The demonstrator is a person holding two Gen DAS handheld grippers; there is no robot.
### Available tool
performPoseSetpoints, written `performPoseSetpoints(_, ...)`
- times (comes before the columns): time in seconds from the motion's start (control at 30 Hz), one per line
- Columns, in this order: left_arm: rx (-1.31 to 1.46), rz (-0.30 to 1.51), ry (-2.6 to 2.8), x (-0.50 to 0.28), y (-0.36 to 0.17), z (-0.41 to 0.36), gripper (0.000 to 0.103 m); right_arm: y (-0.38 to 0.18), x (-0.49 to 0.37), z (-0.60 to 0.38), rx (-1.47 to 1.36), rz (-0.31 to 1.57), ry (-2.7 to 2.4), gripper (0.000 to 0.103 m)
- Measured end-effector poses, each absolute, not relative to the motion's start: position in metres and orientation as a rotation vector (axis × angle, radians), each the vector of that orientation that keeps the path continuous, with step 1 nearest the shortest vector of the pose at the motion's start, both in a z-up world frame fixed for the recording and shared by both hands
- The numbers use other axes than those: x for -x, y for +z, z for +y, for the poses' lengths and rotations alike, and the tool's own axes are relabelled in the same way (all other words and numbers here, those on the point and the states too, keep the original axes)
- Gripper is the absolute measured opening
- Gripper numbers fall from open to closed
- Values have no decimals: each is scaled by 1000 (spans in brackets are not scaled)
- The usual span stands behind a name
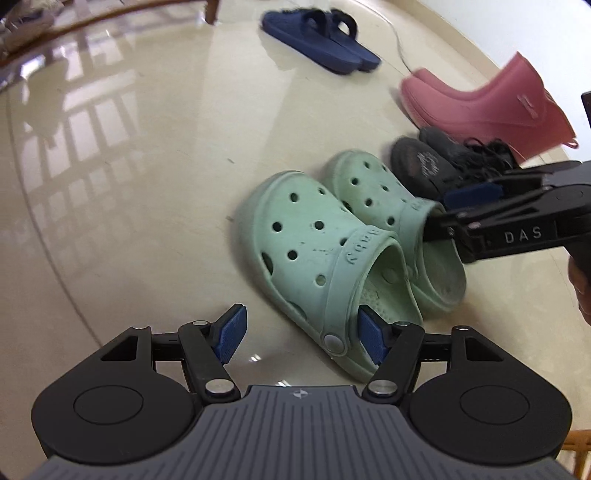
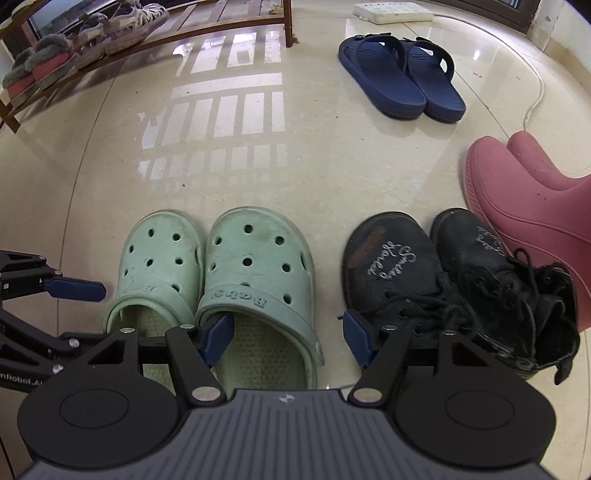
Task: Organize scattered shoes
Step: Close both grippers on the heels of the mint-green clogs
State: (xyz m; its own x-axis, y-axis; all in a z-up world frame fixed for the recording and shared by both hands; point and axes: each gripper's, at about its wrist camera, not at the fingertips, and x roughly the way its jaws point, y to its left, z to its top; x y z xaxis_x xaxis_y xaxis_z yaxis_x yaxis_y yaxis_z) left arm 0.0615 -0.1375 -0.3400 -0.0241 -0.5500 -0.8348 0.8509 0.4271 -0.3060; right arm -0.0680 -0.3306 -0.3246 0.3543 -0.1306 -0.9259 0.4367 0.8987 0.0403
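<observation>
Two mint-green clogs stand side by side on the glossy floor, toes pointing away. My left gripper (image 1: 303,338) is open and straddles the outer side wall of the left clog (image 1: 306,251): one blue pad is in the heel opening, the other over the floor. My right gripper (image 2: 288,339) is open in the same way over the right clog (image 2: 258,258), one pad inside the opening and one between the clog and the black shoes. No pad presses on a wall. The right gripper (image 1: 443,210) also shows in the left wrist view, over the far clog (image 1: 373,192).
A pair of black lace-up shoes (image 2: 399,266) sits right of the clogs, with pink boots (image 2: 535,206) beyond them. Navy slides (image 2: 399,74) lie further off. A wooden shoe rack (image 2: 147,40) holding several shoes stands at the far left, and a white power strip (image 2: 391,11) with its cable lies at the back.
</observation>
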Motion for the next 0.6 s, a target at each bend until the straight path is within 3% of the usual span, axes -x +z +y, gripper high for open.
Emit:
performPoseSetpoints(0.17,-327,1066,-1092,-78,-333,-129,50,-327,55,-325,-343,1141,-366,72)
performPoseSetpoints(0.6,-270,1122,-927,-124,-340,-116,48,-330,23,-308,-397,1096,-355,72)
